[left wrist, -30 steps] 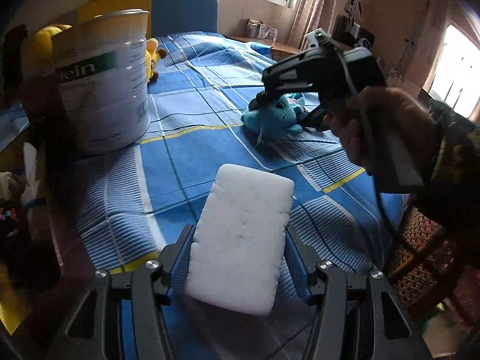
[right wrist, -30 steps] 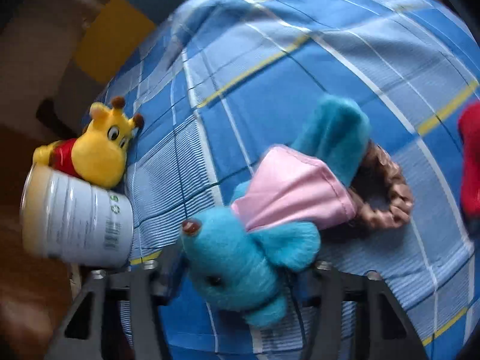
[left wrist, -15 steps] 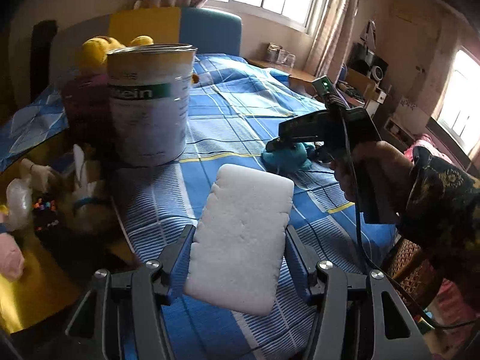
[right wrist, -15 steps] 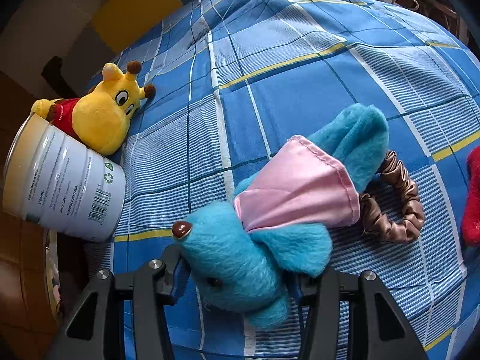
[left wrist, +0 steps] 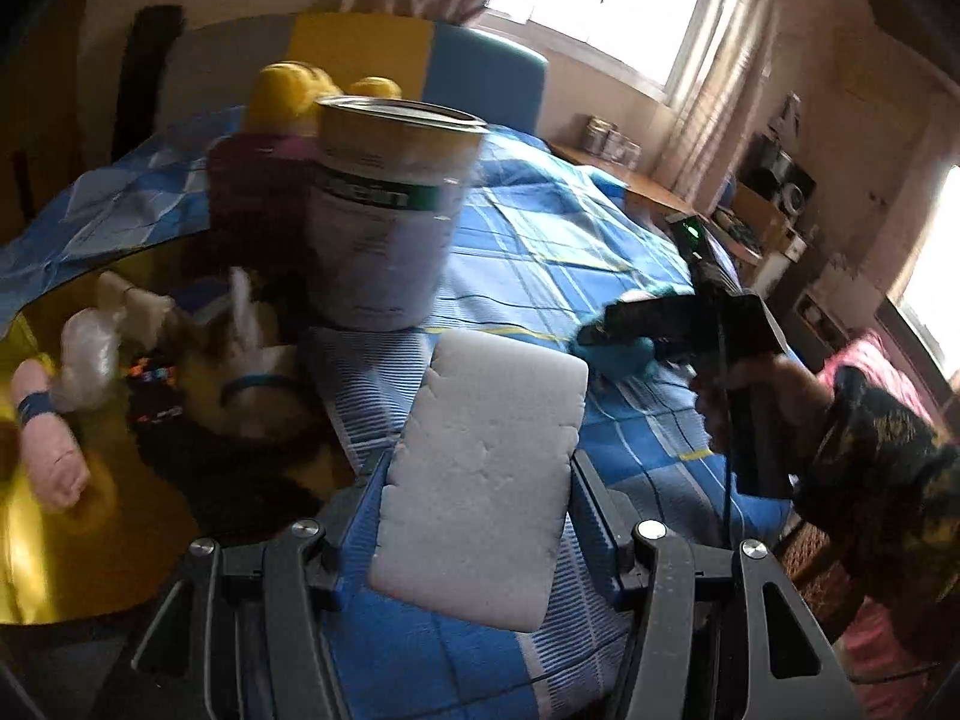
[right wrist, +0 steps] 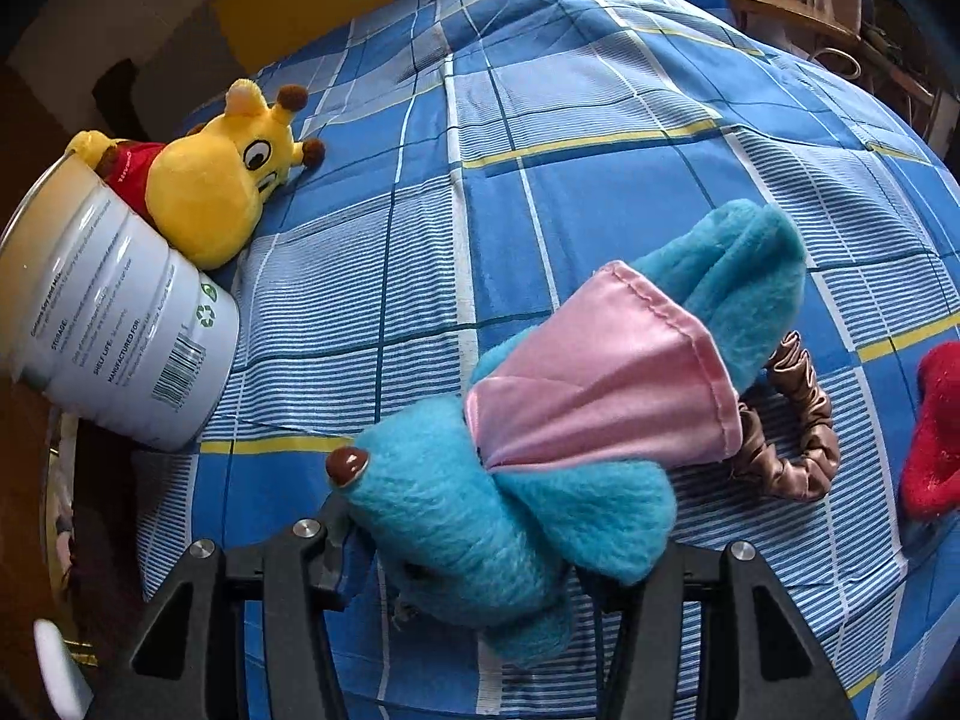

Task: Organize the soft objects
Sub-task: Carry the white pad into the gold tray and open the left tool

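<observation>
Tongs of the left hand are clenching a white foam block, its two long edges pressed between the blue pads while it is hanging above the blue checked bedspread. Just beyond it a white tin is standing upright at the bed's edge, with a yellow plush giraffe lying against it. Left of the tin, more soft toys are lying in a yellow tub, blurred. Tongs of the right hand have just been easing apart a little around the head of a blue plush elephant in a pink dress; whether the pads are pressing on it I cannot tell. The elephant is lying on the bedspread, its feet touching a brown scrunchie. A red plush piece is lying near the scrunchie.
</observation>
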Tool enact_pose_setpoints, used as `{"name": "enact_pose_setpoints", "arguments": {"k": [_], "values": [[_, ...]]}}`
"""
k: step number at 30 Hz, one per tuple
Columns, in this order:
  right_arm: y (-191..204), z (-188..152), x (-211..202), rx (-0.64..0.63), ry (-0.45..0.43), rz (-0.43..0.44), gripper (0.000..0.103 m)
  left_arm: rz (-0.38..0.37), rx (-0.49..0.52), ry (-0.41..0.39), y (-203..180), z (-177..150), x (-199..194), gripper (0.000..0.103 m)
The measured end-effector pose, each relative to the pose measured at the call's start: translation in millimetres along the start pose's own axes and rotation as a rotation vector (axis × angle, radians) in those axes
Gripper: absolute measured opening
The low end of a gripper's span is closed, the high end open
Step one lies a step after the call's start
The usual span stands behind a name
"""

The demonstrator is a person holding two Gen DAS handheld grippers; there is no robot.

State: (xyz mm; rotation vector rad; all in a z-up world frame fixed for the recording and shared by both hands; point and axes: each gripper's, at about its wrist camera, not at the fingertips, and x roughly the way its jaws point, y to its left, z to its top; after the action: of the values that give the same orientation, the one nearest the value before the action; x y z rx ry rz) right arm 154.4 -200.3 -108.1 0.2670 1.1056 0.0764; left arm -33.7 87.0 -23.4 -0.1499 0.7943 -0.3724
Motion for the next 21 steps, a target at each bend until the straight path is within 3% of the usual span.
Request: {"name": "enact_pose_setpoints", "arguments": {"k": [5, 11, 15, 21], "values": [[2, 0, 1, -0.010, 0.000, -0.006, 0.054, 0.072, -0.078, -0.031, 24, 8, -17, 0.058], [5, -1, 1, -0.030, 0.004, -0.012, 0.054, 0.278, -0.163, -0.065, 68, 16, -31, 0.060], [9, -2, 4, -0.054, 0.006, -0.029, 0.054, 0.407, -0.227, -0.026, 105, 10, -26, 0.060], [14, -2, 7, -0.069, 0.001, -0.043, 0.054, 0.514, -0.272, 0.044, 139, 2, -9, 0.062]]}}
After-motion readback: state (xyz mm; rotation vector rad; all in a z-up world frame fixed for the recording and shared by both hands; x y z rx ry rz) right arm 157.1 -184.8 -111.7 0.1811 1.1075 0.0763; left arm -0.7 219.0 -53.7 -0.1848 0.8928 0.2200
